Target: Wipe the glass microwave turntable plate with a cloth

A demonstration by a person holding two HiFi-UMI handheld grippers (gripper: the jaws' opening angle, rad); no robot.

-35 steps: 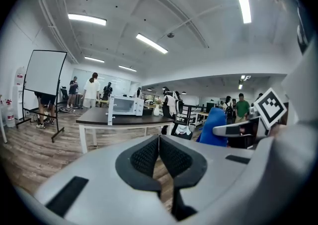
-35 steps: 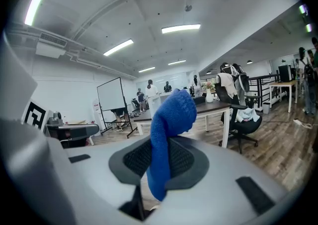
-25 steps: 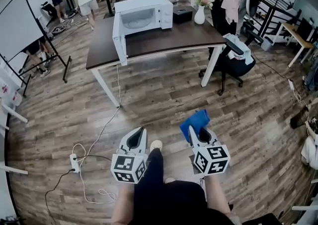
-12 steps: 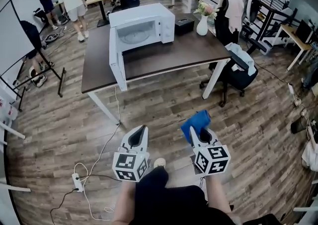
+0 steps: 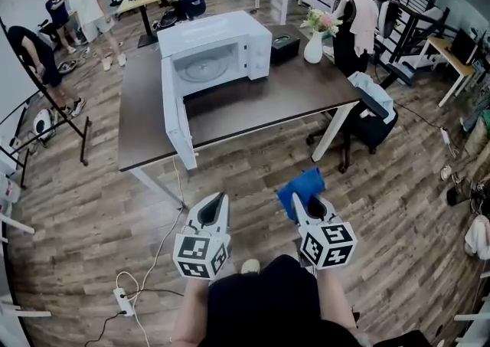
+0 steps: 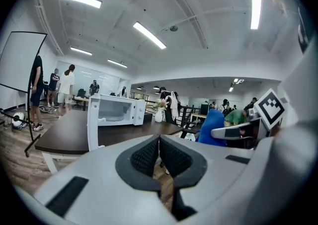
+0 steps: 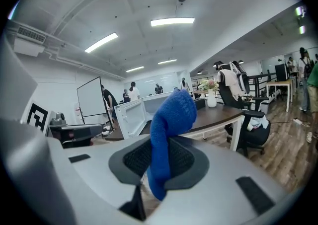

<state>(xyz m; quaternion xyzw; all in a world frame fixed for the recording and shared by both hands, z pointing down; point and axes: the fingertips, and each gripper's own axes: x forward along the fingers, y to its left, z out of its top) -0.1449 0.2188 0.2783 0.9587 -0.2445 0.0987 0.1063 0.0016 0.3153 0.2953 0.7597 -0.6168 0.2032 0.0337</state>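
Two grippers show in the head view, side by side at 6 o'clock of the frame. The left gripper point(image 5: 217, 201) has its jaws closed with nothing between them. The right gripper point(image 5: 300, 204) is clamped on a blue cloth point(image 5: 301, 187) that projects toward 12 o'clock. The glass turntable plate point(image 5: 204, 70) lies inside the microwave point(image 5: 230, 31), whose door point(image 5: 175, 114) stands open. The microwave stands on a dark table point(image 5: 306, 81), at 12 o'clock from both grippers and well apart from them.

Left gripper view: the jaws meet, empty. The microwave point(image 6: 117, 110) sits at 10 o'clock and the cloth point(image 6: 210, 126) at 3 o'clock.

Right gripper view: the jaws grip the cloth point(image 7: 172, 113), which rises toward 12 o'clock. The microwave point(image 7: 133, 112) stands at 11 o'clock; the plate cannot be made out here.
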